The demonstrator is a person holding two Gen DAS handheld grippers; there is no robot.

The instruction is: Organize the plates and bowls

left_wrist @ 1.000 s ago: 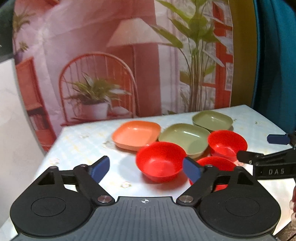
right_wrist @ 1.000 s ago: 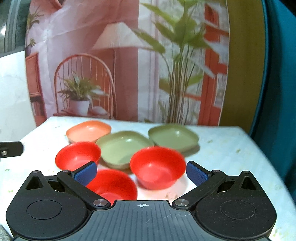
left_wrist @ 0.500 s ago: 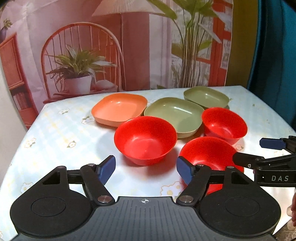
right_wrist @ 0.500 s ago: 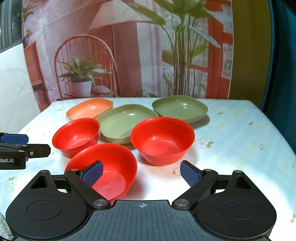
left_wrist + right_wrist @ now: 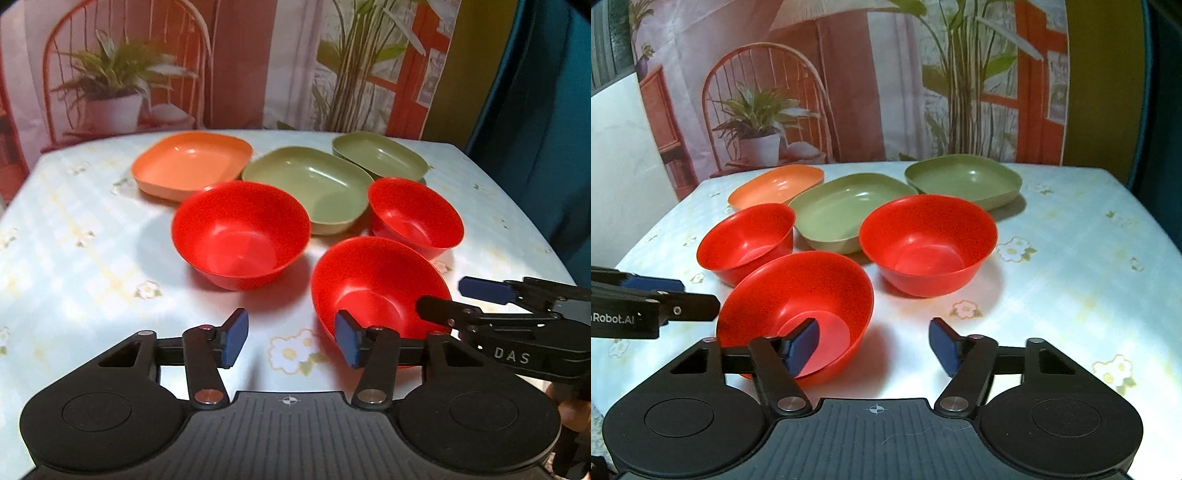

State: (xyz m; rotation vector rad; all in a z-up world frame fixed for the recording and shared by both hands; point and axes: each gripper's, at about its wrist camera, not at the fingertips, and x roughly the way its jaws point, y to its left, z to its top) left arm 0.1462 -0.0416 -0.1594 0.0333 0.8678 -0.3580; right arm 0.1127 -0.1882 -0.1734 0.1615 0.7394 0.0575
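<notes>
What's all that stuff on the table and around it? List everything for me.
Round red plastic bowls: three; nearest, left, right, front cluster.
Square green plastic plates: two; middle, far right, behind the bowls.
Square orange plastic plate: one, back left.
Floral pale blue tablecloth: one, covering the table.
Printed backdrop: one, chair and plants pictured, behind the table.
Left gripper: black, blue pads, jaws just closing, nothing gripped.
Right gripper: same, jaws just closing, left pad inside the nearest bowl.
</notes>
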